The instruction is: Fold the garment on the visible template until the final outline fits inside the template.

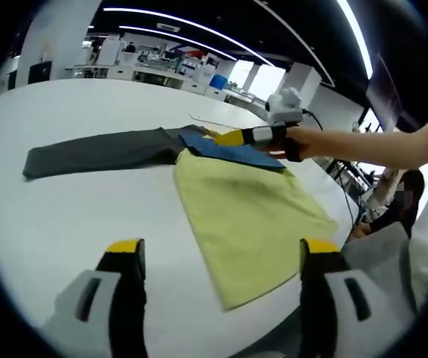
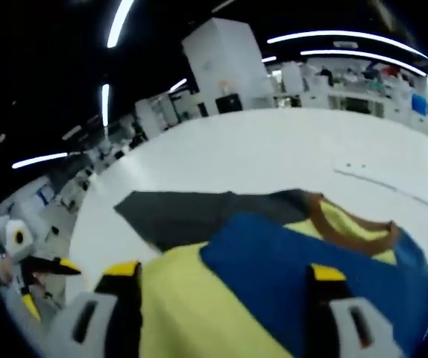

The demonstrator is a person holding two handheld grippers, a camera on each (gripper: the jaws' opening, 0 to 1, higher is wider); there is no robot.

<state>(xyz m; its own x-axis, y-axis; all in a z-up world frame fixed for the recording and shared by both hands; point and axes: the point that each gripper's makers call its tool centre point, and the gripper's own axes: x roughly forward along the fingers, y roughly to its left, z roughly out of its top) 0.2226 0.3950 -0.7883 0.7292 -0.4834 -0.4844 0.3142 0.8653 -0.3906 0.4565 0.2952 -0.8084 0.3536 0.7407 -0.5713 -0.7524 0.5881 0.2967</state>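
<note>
White table [image 1: 72,216] carries it all: the garment [image 1: 251,212] lies spread flat on it, a yellow-green body running from the centre of the left gripper view toward 5 o'clock, a blue panel [image 1: 229,151] at its upper end and a dark grey sleeve [image 1: 102,153] stretching away toward 9 o'clock. No container anywhere on the table. Left gripper [image 1: 218,257] hovers at the near edge, jaws spread wide, nothing between them, one fingertip over bare table and the other over the garment's lower corner. Right gripper [image 1: 233,137] comes in from 3 o'clock, held by a hand, its yellow tip down at the blue panel; whether it pinches the cloth I cannot tell from here. In the right gripper view, that gripper [image 2: 225,276] stands with jaws apart over the garment [image 2: 199,306], blue panel [image 2: 311,283] and brown collar [image 2: 348,233] just ahead, grey sleeve [image 2: 177,212] toward 11 o'clock.
</note>
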